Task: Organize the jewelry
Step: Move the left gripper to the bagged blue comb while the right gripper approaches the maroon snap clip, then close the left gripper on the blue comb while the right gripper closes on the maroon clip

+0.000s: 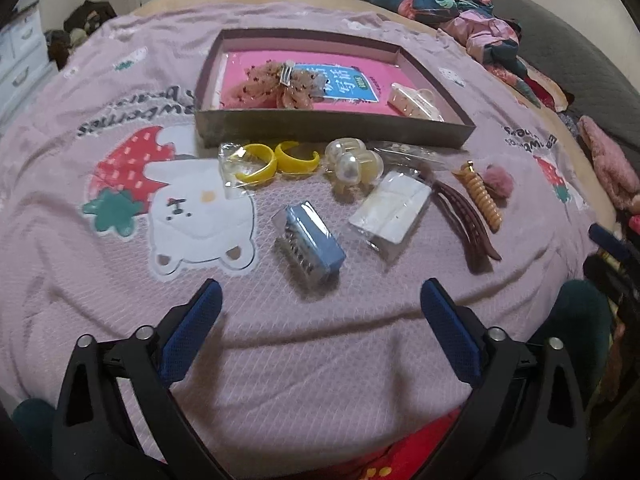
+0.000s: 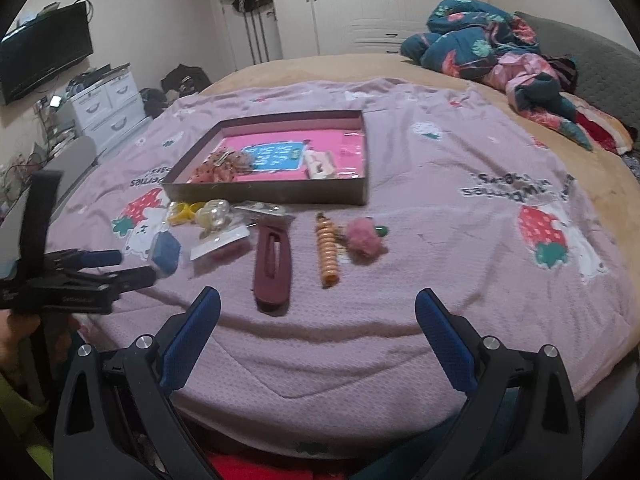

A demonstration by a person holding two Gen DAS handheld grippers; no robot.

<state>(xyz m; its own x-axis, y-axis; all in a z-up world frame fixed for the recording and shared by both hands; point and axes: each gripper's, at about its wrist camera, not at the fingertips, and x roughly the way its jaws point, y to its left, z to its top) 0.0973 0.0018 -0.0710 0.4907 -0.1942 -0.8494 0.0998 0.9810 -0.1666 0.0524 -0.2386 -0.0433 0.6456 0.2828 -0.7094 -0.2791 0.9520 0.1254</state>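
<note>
Just two yellow rings (image 1: 276,159) outside tray (image 1: 332,130)

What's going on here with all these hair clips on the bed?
A person holds two grippers, both open and empty, above a pink blanket. A shallow box already holds a frilly bow clip and a cream claw clip. The yellow cuffs, blue clip and maroon clip still lie outside.

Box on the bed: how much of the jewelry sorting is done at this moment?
Done: the box already holds a frilly hair bow and a cream claw clip. In hand: nothing; the left tool and right tool are both open and empty. Left: yellow rings, pearl clips, blue clip, white packet, maroon clip, orange spiral tie, pink pompom.
</note>
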